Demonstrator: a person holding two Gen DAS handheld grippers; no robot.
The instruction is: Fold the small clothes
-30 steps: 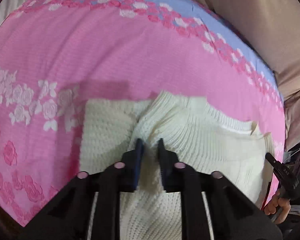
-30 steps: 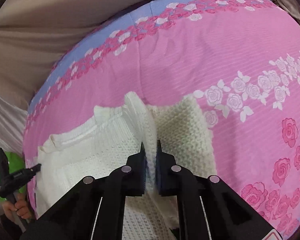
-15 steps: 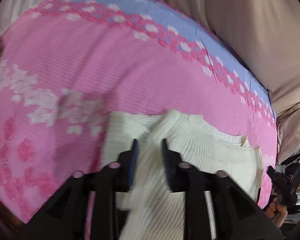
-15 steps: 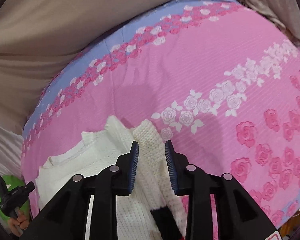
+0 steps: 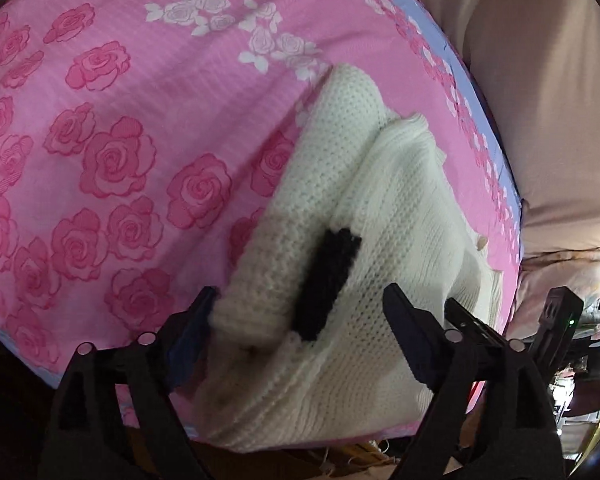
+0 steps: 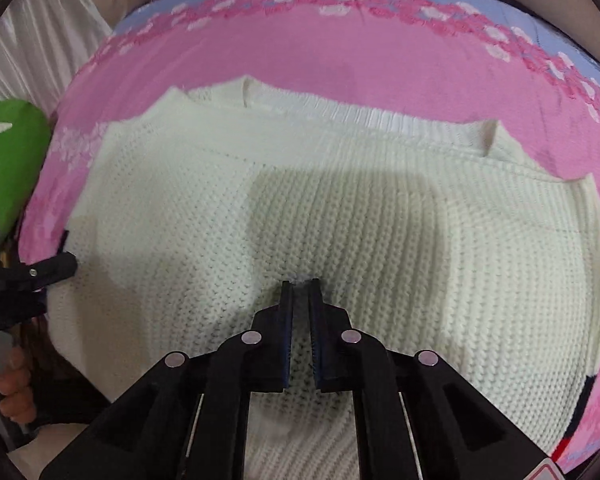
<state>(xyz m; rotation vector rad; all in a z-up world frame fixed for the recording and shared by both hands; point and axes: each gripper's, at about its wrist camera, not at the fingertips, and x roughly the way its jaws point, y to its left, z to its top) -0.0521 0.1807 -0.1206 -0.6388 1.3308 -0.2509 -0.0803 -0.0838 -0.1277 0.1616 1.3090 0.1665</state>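
A white knit sweater [image 6: 340, 208] lay folded on the pink flowered bedspread [image 5: 120, 128], filling the middle of the right view. The left gripper [image 5: 300, 312] was opening, a sweater fold between its jaws. The right gripper [image 6: 299, 286] stood closed above the knit, gripping nothing.

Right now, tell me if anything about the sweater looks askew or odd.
The white knit sweater on the pink rose bedspread has its folded-in sleeve bulging up in a ridge, and a black patch shows at the seam. Nothing looks damaged.
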